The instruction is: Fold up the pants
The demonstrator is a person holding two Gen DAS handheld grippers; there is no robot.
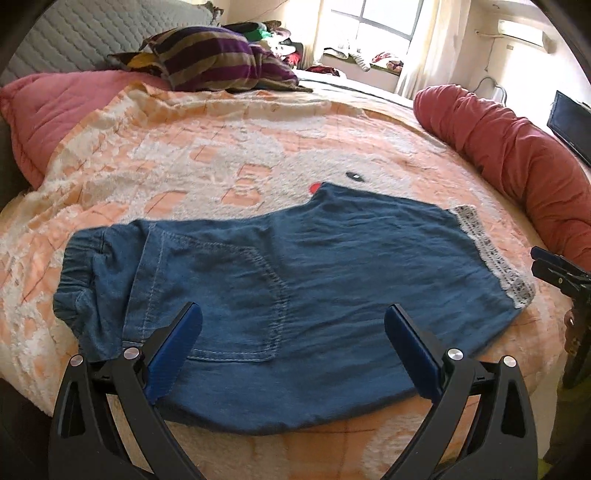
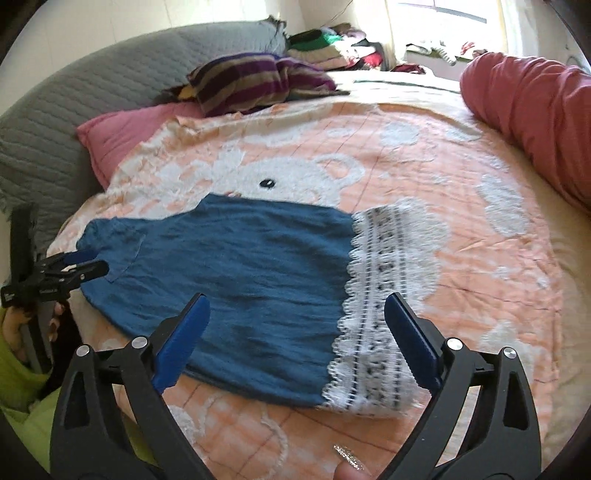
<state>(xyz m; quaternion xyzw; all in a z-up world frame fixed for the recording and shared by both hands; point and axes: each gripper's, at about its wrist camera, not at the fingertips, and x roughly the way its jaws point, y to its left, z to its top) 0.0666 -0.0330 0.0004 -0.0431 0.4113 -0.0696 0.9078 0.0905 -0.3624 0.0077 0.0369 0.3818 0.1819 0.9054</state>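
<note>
Lying flat on the peach bear-print blanket (image 1: 229,147) that covers the bed, the blue denim pants (image 1: 280,266) are spread sideways, elastic waistband at the left and white lace hem (image 2: 380,295) at the right. The left gripper (image 1: 293,325) hovers over the pocket area, jaws spread wide and grasping nothing. The right gripper (image 2: 295,314) hangs above the lace end, likewise released. A striped pillow (image 1: 218,59) sits well behind the pants.

A home bedroom: a bed (image 1: 258,155) fills the frame, pillows (image 1: 51,114) upper left, sunlit window (image 1: 380,18) at top.
</note>
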